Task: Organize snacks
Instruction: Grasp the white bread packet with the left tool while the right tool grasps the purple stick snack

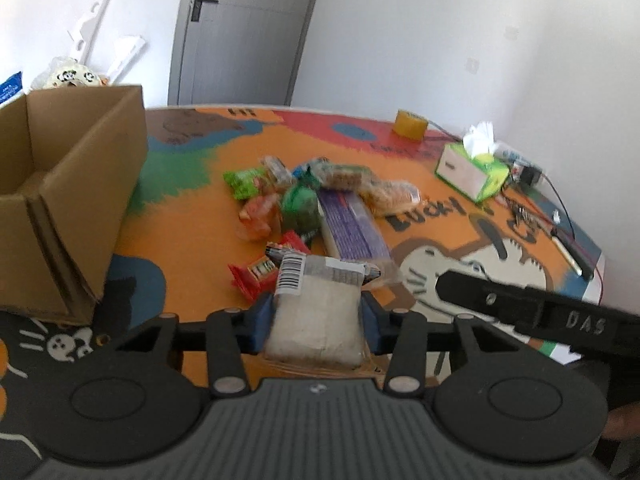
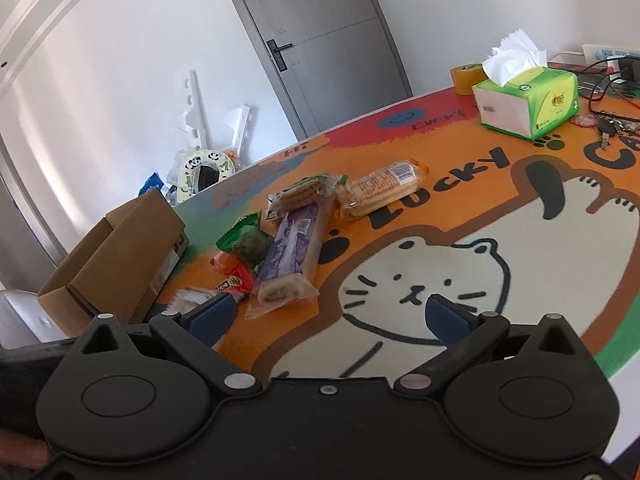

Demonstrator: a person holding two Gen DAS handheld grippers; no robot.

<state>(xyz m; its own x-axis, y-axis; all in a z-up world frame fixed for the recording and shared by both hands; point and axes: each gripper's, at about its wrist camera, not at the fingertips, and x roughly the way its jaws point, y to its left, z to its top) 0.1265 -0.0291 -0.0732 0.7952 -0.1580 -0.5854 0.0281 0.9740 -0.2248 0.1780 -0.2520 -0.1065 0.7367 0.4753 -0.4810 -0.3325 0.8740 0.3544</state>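
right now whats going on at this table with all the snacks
A person is sorting snacks with two handheld claws. The left claw is clamped on a pale wrapped snack near the cardboard box. The right claw is open and empty. Other snacks lie loose on the table.

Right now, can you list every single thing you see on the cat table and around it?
pale snack packet: one, whitish with barcode label, between the left claw's pads
purple long packet: one, purple, middle of the snack pile
biscuit packets: two, tan in clear wrap, far side of pile
green wrapped snack: one, green, beside the purple packet
red packets: some, red, near edge of pile
cardboard box: one, brown, open, left of snacks
tissue box: one, green and white, far right
tape roll: one, yellow, far edge
table mat: one, orange with white cat
door: one, grey, behind
left claw: gripping the pale packet
right claw: open, empty
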